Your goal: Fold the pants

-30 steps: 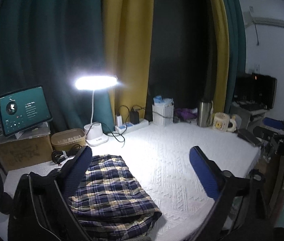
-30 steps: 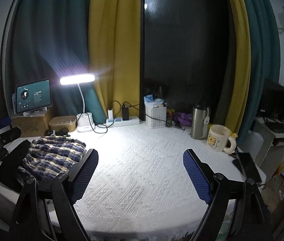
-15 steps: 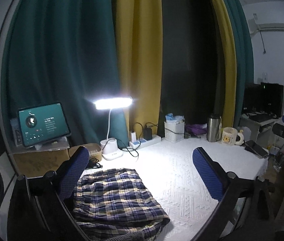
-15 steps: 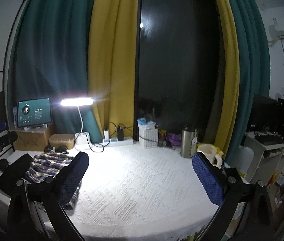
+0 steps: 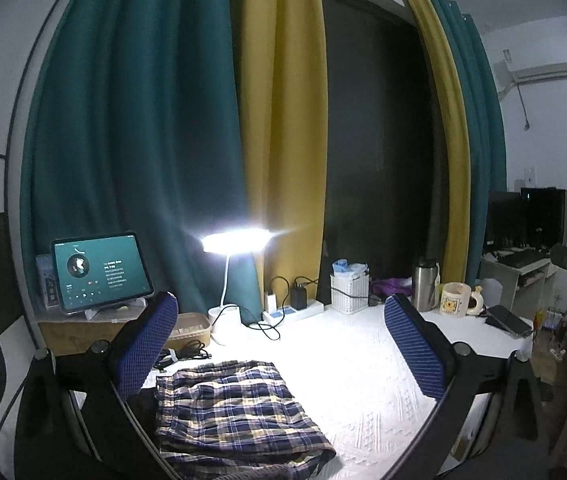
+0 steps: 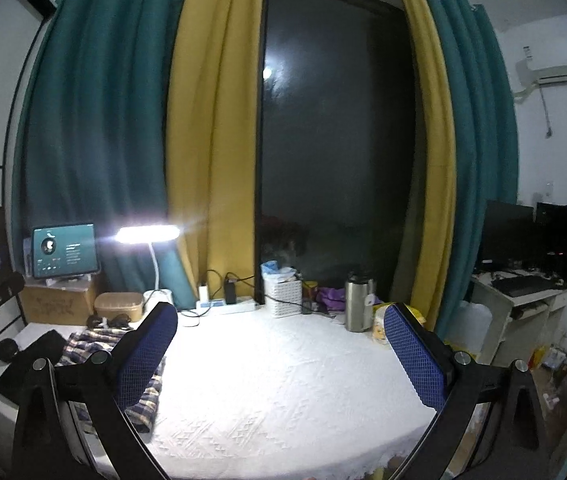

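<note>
The plaid pants [image 5: 235,412] lie folded in a flat stack on the white textured tablecloth [image 5: 363,380], at the table's near left. In the right wrist view the pants [image 6: 95,340] show partly behind the left finger. My left gripper [image 5: 279,344] is open and empty, raised above and behind the pants, with blue pads [image 5: 147,340] wide apart. My right gripper [image 6: 279,352] is open and empty, raised over the table's front middle, to the right of the pants.
A lit desk lamp [image 5: 235,240], a tablet [image 5: 99,272] on a cardboard box, a lunch box [image 6: 119,306], a power strip [image 5: 291,310], a white basket [image 5: 349,294], a steel flask [image 6: 357,304] and a mug [image 5: 455,300] line the table's back. A phone [image 5: 509,320] lies at the right edge.
Both grippers have risen and tilted upward, so the table and pants sit lower in both views. The pants have not moved. Both grippers stay open.
</note>
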Motion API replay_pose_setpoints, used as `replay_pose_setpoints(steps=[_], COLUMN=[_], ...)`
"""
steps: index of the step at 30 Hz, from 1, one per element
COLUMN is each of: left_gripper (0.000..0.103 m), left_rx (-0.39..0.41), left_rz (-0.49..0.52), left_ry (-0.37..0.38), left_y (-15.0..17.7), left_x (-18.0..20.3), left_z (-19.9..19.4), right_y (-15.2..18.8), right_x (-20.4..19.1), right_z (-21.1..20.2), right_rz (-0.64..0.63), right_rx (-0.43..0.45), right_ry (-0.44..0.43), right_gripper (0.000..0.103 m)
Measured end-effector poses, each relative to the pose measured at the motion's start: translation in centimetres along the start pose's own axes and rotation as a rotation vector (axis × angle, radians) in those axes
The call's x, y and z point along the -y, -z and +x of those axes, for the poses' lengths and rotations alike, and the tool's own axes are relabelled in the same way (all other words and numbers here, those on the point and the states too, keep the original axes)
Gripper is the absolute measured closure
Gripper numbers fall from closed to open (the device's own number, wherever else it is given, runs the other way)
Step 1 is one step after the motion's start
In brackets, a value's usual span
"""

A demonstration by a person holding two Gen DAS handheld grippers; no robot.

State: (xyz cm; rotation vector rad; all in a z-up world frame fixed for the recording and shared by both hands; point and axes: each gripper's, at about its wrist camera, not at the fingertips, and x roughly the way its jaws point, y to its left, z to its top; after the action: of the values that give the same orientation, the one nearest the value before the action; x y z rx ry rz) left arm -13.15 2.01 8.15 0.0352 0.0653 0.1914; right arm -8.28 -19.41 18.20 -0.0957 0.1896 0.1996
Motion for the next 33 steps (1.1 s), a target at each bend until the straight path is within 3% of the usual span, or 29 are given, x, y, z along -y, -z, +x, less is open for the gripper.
replay_pose_setpoints(steps=[8, 33], left_gripper=[0.001, 0.001], left_rx=[0.037, -0.017], left_rz=[-0.045, -0.047], left_ry=[0.005, 0.012], left_y=[-0.3, 0.1], left_x=[-0.6, -0.1], left_z=[-1.1, -0.4], right_y=[-0.3, 0.8], right_x=[0.5, 0.6], right_z=[-1.8, -0.2], right_rz=[0.009, 0.008], right_rx=[0.035, -0.015], right_ry=[0.034, 0.024], right_gripper=[0.0, 0.0])
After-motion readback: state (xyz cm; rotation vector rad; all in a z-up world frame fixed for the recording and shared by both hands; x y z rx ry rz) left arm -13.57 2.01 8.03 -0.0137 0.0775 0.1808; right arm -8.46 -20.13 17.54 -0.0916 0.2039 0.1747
